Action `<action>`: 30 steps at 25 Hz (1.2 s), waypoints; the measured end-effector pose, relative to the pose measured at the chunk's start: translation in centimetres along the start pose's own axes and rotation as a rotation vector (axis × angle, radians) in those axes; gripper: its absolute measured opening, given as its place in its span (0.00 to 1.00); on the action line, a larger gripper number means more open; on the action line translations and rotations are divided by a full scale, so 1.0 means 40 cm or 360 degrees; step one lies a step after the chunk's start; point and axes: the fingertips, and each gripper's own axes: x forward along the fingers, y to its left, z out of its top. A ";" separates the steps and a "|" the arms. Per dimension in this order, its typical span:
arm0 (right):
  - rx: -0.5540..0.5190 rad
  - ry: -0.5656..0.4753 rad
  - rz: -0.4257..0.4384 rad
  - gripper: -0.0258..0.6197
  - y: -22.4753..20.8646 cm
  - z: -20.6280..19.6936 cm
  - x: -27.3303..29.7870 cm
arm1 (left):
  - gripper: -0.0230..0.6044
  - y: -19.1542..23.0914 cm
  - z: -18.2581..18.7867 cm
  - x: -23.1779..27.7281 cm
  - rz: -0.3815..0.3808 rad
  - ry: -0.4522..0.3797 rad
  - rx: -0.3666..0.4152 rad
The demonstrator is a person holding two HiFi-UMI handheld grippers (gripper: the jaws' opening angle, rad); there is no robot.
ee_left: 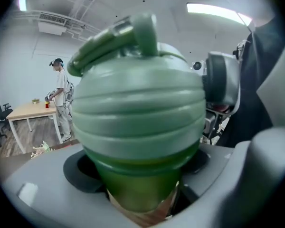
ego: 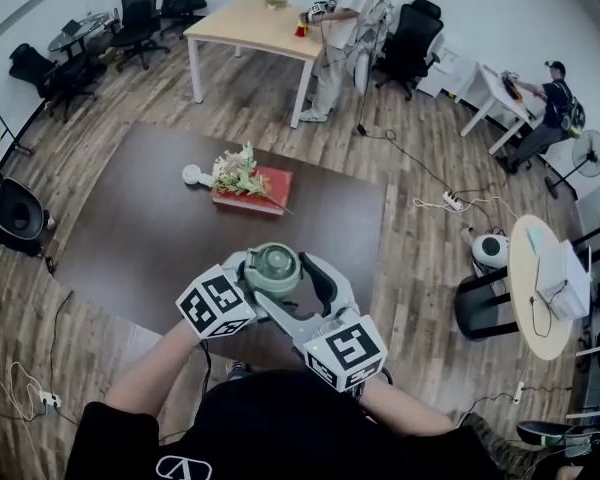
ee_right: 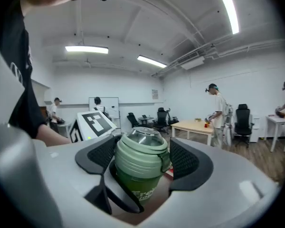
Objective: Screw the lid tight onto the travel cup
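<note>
I hold the travel cup by its dark green body with the left gripper. Its fingers are closed on the body, over the near edge of the brown surface. Whether the cup stands there or hangs, I cannot tell. The right gripper has its fingers pressed on both sides of the pale green lid. The lid looks level on the cup, so I judge I am at the tightening. To do it well, I should hold the left side firm so the body does not turn along. Only the right wrist should rotate, around the cup's axis, with the pads below the carry loop, not on it.
</note>
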 end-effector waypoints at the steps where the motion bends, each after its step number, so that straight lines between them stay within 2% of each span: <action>1: 0.0026 -0.0042 0.0111 0.62 0.003 0.013 -0.012 | 0.70 -0.002 0.006 -0.003 -0.0012 -0.0010 -0.0001; 4: 0.0049 -0.0115 0.0468 0.66 -0.002 0.044 -0.050 | 0.70 -0.019 0.027 -0.015 -0.0070 -0.0040 0.0014; 9: -0.0226 -0.0033 0.0980 0.66 0.000 0.024 -0.069 | 0.70 -0.072 0.036 -0.020 -0.0189 -0.0011 0.0095; 12: -0.0277 0.0011 0.1139 0.66 0.021 0.010 -0.066 | 0.70 -0.091 0.031 -0.013 -0.0201 0.0027 0.0138; 14: -0.0249 -0.0025 0.1163 0.65 0.023 0.017 -0.063 | 0.70 -0.090 0.036 -0.014 -0.0186 0.0021 0.0131; 16: -0.0211 -0.0069 0.1077 0.64 0.020 0.027 -0.057 | 0.70 -0.079 0.039 -0.017 -0.0141 0.0011 0.0116; 18: -0.0165 -0.0093 0.0903 0.64 0.016 0.030 -0.048 | 0.70 -0.062 0.037 -0.017 -0.0080 0.0009 0.0105; 20: -0.0109 -0.0075 0.0659 0.63 0.010 0.023 -0.032 | 0.70 -0.044 0.030 -0.013 -0.0023 0.0013 0.0081; 24: 0.0013 0.0042 0.0055 0.63 -0.004 -0.008 -0.010 | 0.70 -0.014 0.005 0.000 0.0104 0.0041 0.0075; 26: 0.0032 0.0066 -0.0177 0.63 -0.007 -0.016 -0.009 | 0.70 -0.009 0.001 0.010 0.0140 0.0036 0.0086; 28: 0.0036 0.0050 -0.0265 0.63 -0.010 -0.014 -0.009 | 0.70 -0.008 0.004 0.015 0.0140 0.0012 0.0075; 30: 0.0020 0.0047 -0.0217 0.64 -0.009 -0.012 -0.010 | 0.70 -0.008 0.008 0.015 0.0135 0.0002 0.0074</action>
